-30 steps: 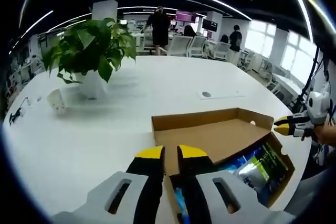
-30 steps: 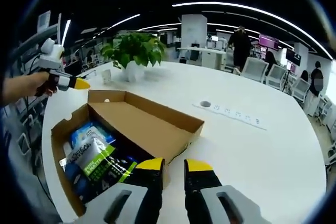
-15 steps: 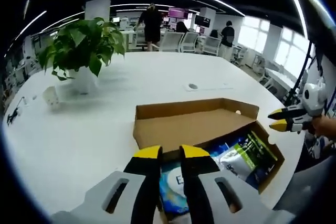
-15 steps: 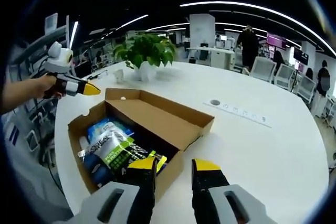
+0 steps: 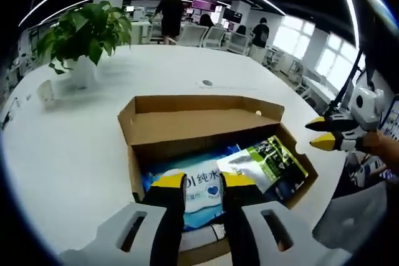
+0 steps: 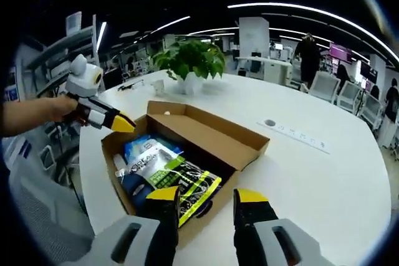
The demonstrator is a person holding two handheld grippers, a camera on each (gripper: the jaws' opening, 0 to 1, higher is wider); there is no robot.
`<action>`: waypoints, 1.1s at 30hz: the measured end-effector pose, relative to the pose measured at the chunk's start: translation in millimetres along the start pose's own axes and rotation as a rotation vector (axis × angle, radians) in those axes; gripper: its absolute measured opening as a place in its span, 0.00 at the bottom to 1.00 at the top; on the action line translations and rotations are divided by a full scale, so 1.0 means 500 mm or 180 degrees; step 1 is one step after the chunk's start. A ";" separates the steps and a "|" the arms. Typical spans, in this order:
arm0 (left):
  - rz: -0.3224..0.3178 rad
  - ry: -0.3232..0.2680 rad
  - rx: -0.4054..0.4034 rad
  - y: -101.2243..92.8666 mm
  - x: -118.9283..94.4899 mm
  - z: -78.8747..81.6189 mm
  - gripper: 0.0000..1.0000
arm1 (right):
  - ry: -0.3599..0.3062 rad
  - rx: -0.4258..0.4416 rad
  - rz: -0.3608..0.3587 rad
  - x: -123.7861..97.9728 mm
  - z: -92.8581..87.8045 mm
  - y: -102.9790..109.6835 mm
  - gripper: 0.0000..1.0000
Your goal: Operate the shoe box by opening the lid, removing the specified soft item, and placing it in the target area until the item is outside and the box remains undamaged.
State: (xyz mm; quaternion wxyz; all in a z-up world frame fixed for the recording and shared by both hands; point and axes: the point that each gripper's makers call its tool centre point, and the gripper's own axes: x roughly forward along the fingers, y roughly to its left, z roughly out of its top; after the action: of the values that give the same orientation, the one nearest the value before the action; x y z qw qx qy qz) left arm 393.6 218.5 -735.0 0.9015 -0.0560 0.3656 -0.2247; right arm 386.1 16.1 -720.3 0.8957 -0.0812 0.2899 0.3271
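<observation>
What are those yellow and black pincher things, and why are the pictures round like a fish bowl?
A person holds a pinching tool in each hand. Each tool carries a tiny wide-eyed camera, which makes round pictures. The left gripper hangs over the open cardboard box, jaws apart and empty. The right gripper looks at the box from its other side, also open and empty. Inside lie soft packets: a blue and white pack and a green and silver pouch. The box sits on a white table beside a potted plant.

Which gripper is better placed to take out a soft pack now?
Probably the left gripper: its open jaws hang directly over the blue pack in the box. The right gripper sits at the box edge.
</observation>
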 end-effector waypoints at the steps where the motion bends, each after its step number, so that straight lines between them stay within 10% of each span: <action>1: -0.0033 0.0018 -0.0017 -0.007 0.001 -0.005 0.21 | 0.0006 -0.0047 0.0000 -0.001 -0.001 0.002 0.32; 33: -0.0505 0.0510 -0.0658 -0.082 0.026 -0.084 0.26 | -0.0110 0.0017 0.0145 -0.024 -0.021 0.046 0.46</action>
State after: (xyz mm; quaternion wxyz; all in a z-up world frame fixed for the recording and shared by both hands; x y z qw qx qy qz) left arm 358.0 178.7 -763.1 0.8383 -0.1591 0.4520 -0.2601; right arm 359.0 24.0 -720.9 0.8931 -0.0666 0.2770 0.3480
